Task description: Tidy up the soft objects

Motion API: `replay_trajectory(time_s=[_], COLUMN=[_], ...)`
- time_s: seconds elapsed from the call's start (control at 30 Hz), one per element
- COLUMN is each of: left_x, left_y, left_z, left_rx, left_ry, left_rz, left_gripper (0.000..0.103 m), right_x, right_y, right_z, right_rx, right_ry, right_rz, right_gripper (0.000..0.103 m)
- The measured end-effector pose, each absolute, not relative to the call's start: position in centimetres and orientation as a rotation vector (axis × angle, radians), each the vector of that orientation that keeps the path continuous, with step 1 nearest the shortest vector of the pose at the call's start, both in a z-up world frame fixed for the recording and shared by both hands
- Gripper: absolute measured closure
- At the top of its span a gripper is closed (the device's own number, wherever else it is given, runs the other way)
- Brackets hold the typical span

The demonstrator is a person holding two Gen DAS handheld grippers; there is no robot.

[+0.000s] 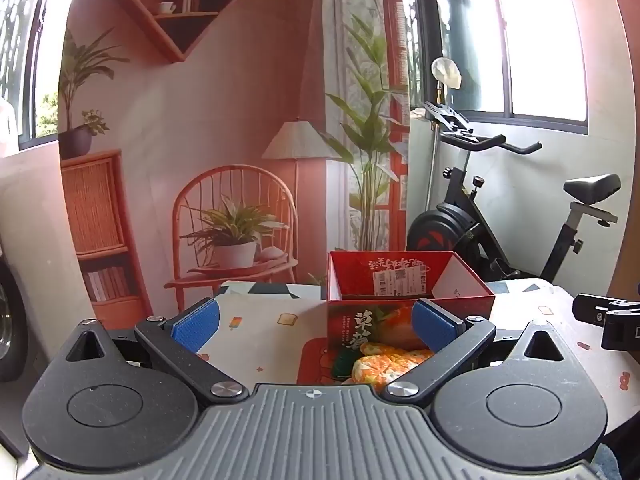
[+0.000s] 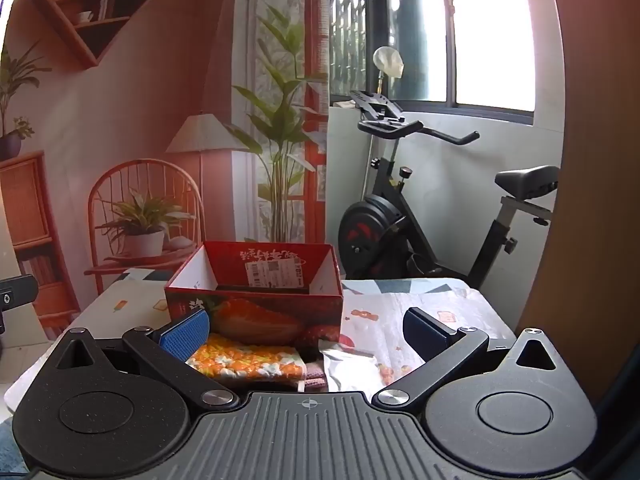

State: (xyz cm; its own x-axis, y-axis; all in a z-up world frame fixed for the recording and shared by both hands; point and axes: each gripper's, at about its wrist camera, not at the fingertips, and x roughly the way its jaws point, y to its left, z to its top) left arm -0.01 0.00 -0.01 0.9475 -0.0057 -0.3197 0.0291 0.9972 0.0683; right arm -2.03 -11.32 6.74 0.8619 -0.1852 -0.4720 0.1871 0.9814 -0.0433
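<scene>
A red cardboard box (image 1: 408, 280) (image 2: 256, 276) stands open-topped on the patterned tablecloth, with a strawberry picture on its front. Before it lies a soft orange-and-white patterned cloth (image 1: 384, 362) (image 2: 244, 360), with a dark green piece beside it in the left wrist view. A silvery soft pouch (image 2: 350, 366) lies right of the cloth. My left gripper (image 1: 316, 322) stands open above the table, short of the box and cloth. My right gripper (image 2: 308, 334) is open too, with cloth and pouch below and between its fingers, untouched. The other gripper's black edge (image 1: 604, 316) shows at right.
The table (image 2: 420, 300) carries a printed cloth and ends at a rounded far edge. Behind it hangs a printed room backdrop (image 1: 200, 120). An exercise bike (image 2: 420, 216) stands at the back right under a window. A brown wooden panel (image 2: 580, 200) rises at the right.
</scene>
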Motion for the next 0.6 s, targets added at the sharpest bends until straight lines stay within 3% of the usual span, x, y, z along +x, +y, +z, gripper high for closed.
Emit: replay_trajectory(time_s=[0.6], left_x=[0.13], left_y=[-0.11], left_z=[0.06], left_rx=[0.089], left_ry=[0.357], left_rz=[-0.047], left_gripper=[0.0], right_x=[-1.93], right_y=[-11.34], right_z=[6.69], right_rx=[0.007], right_ry=[0.501], right_rz=[-0.192], right_gripper=[0.0])
